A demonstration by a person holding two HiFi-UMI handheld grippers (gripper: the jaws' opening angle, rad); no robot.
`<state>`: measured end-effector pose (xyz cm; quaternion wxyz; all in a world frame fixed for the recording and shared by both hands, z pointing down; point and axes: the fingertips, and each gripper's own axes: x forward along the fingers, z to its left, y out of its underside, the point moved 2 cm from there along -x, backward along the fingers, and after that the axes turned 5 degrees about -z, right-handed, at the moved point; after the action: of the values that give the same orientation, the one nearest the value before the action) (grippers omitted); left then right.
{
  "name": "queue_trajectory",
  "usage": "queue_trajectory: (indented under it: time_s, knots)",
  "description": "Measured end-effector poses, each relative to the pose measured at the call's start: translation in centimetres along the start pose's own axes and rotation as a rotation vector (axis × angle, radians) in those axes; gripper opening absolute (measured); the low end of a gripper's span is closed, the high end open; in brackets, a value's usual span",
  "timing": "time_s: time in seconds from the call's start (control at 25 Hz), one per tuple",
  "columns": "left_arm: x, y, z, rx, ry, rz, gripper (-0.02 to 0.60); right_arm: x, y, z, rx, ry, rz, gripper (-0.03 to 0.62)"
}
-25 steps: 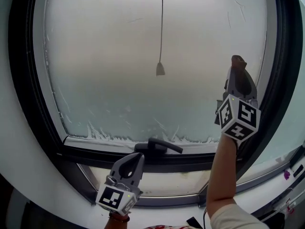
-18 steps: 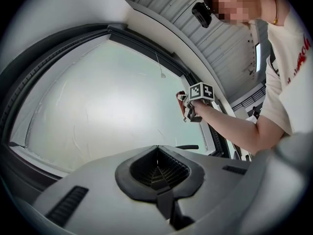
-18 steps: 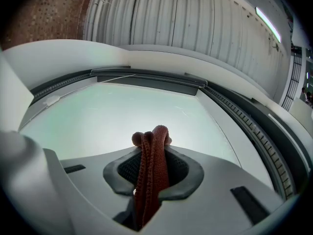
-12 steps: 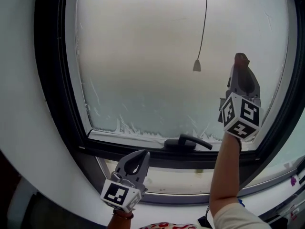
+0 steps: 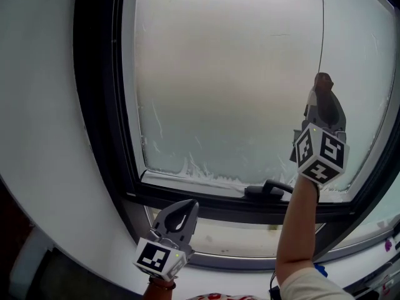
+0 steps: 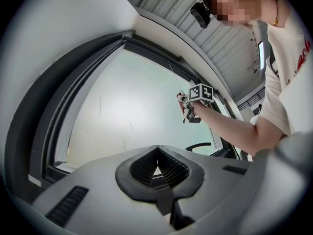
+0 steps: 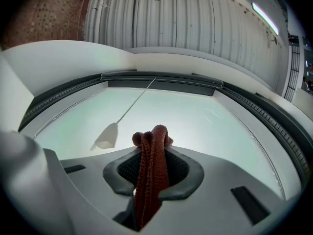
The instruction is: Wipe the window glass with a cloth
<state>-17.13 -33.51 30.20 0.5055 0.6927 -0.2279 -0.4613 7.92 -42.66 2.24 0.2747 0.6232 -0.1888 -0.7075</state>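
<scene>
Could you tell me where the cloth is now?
In the head view the cloth is at the right, in the jaws of the right gripper, at the window glass beside the hanging cord.

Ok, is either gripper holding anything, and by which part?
The right gripper is shut on the reddish-brown cloth, pinching a bunched fold whose end pokes past the jaw tips. The left gripper is shut with nothing in it.
</scene>
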Motion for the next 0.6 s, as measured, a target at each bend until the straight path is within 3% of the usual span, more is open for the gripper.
queue_trajectory:
  time_s: [0.2, 0.6]
  knots:
    - [-1.7, -1.3, 2.3, -0.007, -0.032, -0.029, 0.02, 0.3, -0.5, 3.4, 0.001, -0.017, -0.01, 0.091]
    - [-3.8, -2.0, 5.0, 0.013, -0.048, -0.011, 0.02, 0.8, -1.5, 9.5, 0.036, -0.077, -0.012, 0.091]
